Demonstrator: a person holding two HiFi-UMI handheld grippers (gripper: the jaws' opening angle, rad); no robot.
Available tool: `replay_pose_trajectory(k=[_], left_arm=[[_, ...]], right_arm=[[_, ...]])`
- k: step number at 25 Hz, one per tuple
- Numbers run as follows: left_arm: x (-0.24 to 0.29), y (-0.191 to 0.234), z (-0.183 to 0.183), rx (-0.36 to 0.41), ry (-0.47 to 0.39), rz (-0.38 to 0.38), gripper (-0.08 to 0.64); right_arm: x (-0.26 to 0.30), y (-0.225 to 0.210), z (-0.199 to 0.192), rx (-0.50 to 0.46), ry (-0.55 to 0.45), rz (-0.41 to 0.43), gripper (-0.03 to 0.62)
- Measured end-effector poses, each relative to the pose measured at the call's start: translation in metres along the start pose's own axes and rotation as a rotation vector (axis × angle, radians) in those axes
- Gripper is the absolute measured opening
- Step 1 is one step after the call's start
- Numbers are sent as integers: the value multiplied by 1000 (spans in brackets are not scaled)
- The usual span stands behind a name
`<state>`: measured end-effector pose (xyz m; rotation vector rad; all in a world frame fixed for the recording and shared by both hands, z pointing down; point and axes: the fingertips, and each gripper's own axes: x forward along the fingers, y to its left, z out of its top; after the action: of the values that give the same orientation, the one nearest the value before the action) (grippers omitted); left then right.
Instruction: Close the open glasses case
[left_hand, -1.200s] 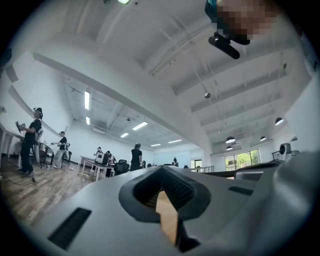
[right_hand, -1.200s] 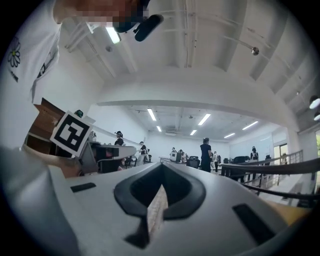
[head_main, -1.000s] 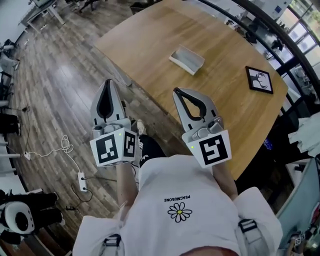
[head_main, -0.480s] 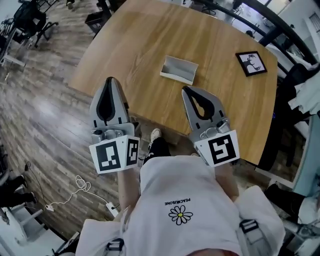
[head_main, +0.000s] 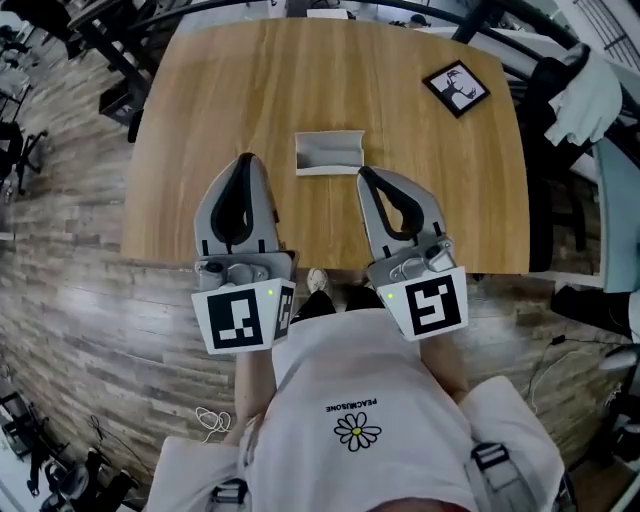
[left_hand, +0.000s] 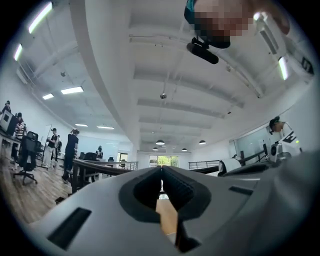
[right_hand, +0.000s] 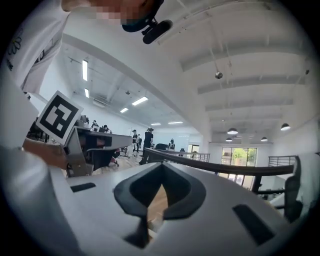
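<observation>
A: Where is the glasses case (head_main: 330, 152)?

B: On the wooden table (head_main: 230, 90), in its near half and about midway across. It lies open — a grey shell with its hollow facing up and a pale edge along the near side.

A: And the tongs?

B: Both are held out over the near edge of the table, side by side and pointing toward the case. The left gripper (head_main: 246, 160) has its jaws pressed together; in the left gripper view the dark pads meet at the tip with nothing between them, only a sliver of wood showing through the gap lower down.

A: The right one?

B: The same. The right gripper (head_main: 364, 174) is closed at the tip and pinches nothing. The right gripper view shows its pads joined, with a bit of tabletop behind them.

A: Does either touch the case?

B: No contact shows. From the head view the case sits ahead of the two tips and between them, with the right tip close to the case's near right corner and the left tip off to its left. How high they are above the table I cannot tell.

A: Anything else on the table?

B: A black-framed picture (head_main: 456, 86) near the far right corner, well apart from the case. Below the grippers, the person's white shirt (head_main: 355, 400) — it has a daisy print — fills the bottom of the head view, over a plank floor (head_main: 70, 260).
</observation>
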<state>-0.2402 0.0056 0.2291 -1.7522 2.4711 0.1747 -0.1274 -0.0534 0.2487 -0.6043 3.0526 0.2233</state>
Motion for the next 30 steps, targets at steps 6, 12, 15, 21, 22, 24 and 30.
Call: replay_pose_trajectory(k=[6, 12, 15, 21, 22, 24, 30], left_arm=[[19, -23, -17, -28, 44, -66, 17], [31, -38, -23, -33, 82, -49, 17], [35, -39, -24, -35, 76, -31, 17], [45, -37, -32, -65, 110, -45, 18], [49, -36, -33, -85, 110, -51, 20], [55, -34, -36, -126, 113, -54, 18], [76, -28, -49, -130, 145, -54, 21]], right_arm=[[-12, -18, -3, 10, 16, -82, 6], [-24, -36, -5, 67, -21, -133, 8], [-28, -47, -13, 31, -22, -155, 7], [-28, -48, -19, 11, 8, -164, 7], [-25, -49, -20, 15, 9, -161, 8], [-21, -49, -23, 29, 12, -154, 8], [-8, -53, -28, 42, 15, -143, 8]])
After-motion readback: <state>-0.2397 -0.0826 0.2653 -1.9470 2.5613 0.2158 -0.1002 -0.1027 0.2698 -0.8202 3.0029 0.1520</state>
